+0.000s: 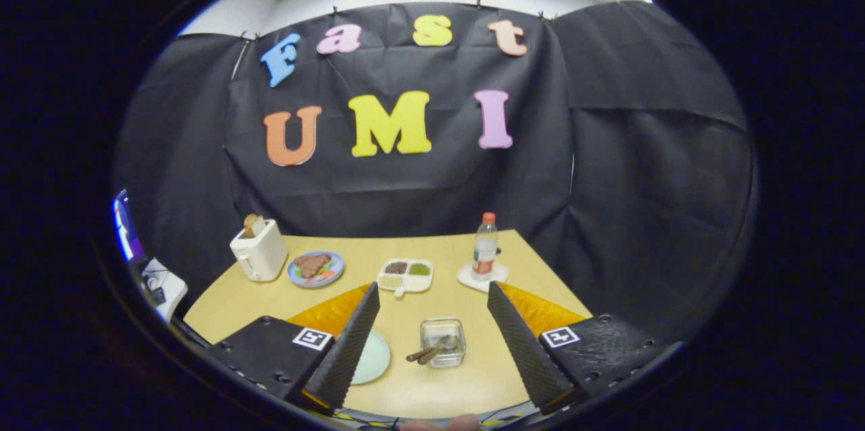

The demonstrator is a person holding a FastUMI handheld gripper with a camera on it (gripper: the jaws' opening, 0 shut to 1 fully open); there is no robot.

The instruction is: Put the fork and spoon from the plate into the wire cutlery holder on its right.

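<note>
Gripper view, contents as seen:

Gripper (pixel 432 343): both fingers spread wide apart, nothing between the pads, raised above the near part of the table.

Table (pixel 466 377): yellow-tan top, backed by black cloth walls.

Wire cutlery holder (pixel 442 342): square, see-through, standing between the two fingers, nearer the left one than the right. Two brown handles (pixel 422 354) stick out over its left rim, tilted toward the plate; the fork and spoon heads inside are too blurred to tell apart.

Plate (pixel 374 357): pale green, just left of the holder, partly hidden behind the left finger; the part that shows is bare.

Divided dish (pixel 405 275): white, beyond the fingers near the table's middle, with dark, green and pale fillings in separate compartments.

Blue plate (pixel 315 269): left of the divided dish, carrying brownish food with bits of green and red.

Toaster (pixel 259 250): white, at the far left of the table, with a slice of bread standing in its slot.

Bottle (pixel 484 247): clear, red cap, upright on a white coaster (pixel 470 277), right of the divided dish.
</note>
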